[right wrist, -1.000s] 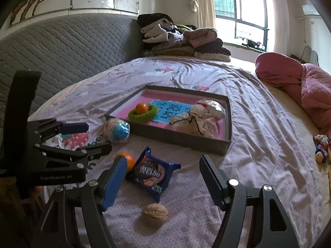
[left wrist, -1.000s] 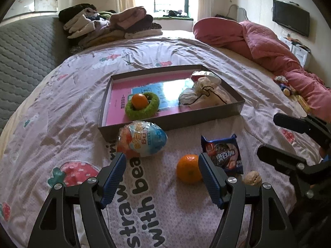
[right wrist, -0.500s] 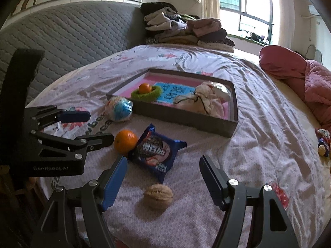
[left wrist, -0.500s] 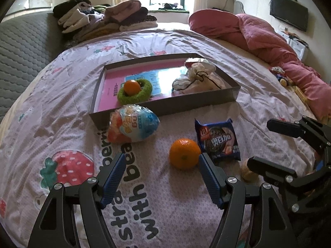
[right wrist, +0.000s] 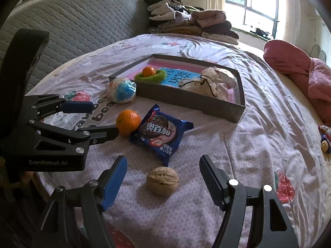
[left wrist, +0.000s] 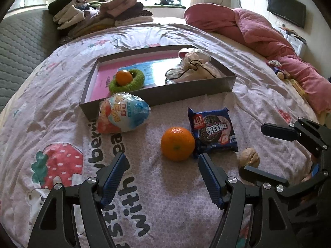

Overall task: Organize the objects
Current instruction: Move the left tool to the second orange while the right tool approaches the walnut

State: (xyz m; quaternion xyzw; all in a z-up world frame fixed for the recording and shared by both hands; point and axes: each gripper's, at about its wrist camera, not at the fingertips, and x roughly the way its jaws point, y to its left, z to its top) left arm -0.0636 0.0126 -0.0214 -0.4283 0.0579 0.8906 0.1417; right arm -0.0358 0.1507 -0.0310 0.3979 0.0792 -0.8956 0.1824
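Note:
On the bedspread lie an orange (left wrist: 177, 143) (right wrist: 128, 122), a blue biscuit packet (left wrist: 213, 130) (right wrist: 161, 133), a walnut (left wrist: 248, 157) (right wrist: 162, 180) and a foil-wrapped toy egg (left wrist: 122, 115) (right wrist: 122, 90). Behind them a grey tray (left wrist: 186, 92) (right wrist: 186, 100) holds a small orange in a green ring (left wrist: 126, 79) (right wrist: 150, 74) and a white drawstring pouch (left wrist: 193, 68) (right wrist: 209, 83). My left gripper (left wrist: 162, 164) (right wrist: 97, 119) is open, its tips just short of the orange. My right gripper (right wrist: 162, 168) (left wrist: 253, 147) is open, with the walnut between its tips, untouched.
A grey quilted headboard (right wrist: 72, 24) runs along the left. Folded clothes (left wrist: 99, 14) are piled at the back of the bed. A pink quilt (left wrist: 269, 41) is bunched along the right side, with small toys (right wrist: 324, 138) beside it.
Both grippers have tilted further down and drawn closer to the bedspread. The orange and the walnut now sit nearer to their fingertips. Nothing on the bed has moved.

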